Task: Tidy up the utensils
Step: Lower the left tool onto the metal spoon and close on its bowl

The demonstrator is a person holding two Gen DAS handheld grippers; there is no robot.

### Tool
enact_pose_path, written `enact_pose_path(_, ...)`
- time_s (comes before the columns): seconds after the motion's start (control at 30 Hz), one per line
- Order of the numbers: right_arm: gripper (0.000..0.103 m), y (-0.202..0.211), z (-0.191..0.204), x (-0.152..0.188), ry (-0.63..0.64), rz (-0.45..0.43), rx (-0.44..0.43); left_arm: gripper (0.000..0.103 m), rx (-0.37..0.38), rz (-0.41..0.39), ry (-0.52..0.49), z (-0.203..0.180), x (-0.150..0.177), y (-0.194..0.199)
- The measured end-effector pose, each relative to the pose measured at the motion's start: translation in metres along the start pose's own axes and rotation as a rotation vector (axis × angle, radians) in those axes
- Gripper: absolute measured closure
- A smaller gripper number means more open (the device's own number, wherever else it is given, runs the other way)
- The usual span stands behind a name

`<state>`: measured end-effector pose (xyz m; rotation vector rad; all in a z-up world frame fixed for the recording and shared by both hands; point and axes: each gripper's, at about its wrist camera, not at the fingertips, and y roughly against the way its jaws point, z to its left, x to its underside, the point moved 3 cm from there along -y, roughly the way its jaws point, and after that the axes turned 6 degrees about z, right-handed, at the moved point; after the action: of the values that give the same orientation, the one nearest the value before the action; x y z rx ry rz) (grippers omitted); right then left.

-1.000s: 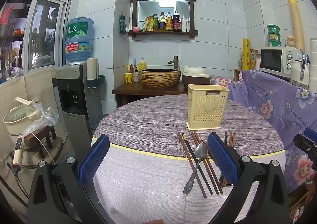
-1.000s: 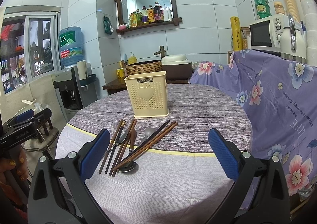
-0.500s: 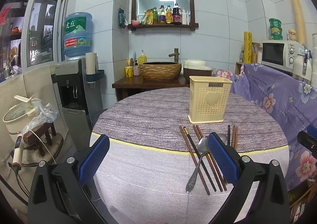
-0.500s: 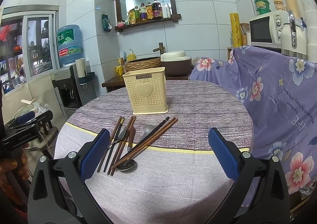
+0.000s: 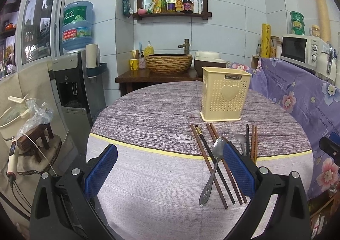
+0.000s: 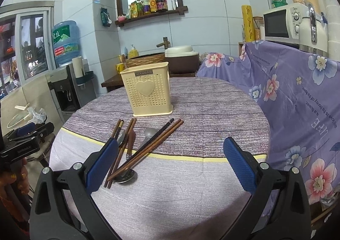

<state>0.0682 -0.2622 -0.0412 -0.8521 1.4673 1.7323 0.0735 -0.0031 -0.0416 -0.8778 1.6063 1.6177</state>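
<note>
Utensils (image 6: 136, 148) lie loose before the holder (image 6: 148, 92) — nothing picked yet; both grippers (image 5: 170, 174) (image 6: 170, 167) wide, empty. Next: close on one chopstick.

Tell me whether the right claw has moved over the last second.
Yes. In the right wrist view the cream utensil holder now sits larger than before, so the open right claw has advanced toward it across the round table.

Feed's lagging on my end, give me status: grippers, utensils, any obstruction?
Left gripper open, empty. Right gripper open, empty. Chopsticks and spoons loose on the table, in front of the cream holder. Nothing blocking the holder.
</note>
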Motion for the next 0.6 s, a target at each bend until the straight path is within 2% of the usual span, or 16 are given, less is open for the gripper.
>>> enact_pose_path(0.17,0.005,-0.022,-0.005,-0.003,-0.015,0.066,0.016,0.005,-0.011,0.036,0.006,0.004,0.0,-0.019)
enact_pose_path(0.23,0.005,-0.034,-0.007,-0.003,-0.027,0.107,0.021,0.005,0.006,0.063,0.004,0.007,0.0,-0.029)
enact_pose_path(0.4,0.005,-0.067,-0.009,-0.003,-0.055,0.21,0.023,0.01,0.02,0.14,-0.023,0.011,-0.003,-0.056)
enact_pose_path(0.47,0.01,-0.08,-0.008,-0.004,-0.049,0.234,0.027,0.018,0.032,0.168,-0.02,0.011,-0.007,-0.066)
enact_pose_path(0.6,0.022,-0.1,-0.004,-0.007,-0.045,0.273,0.028,0.032,0.131,0.221,0.002,0.006,-0.01,-0.082)
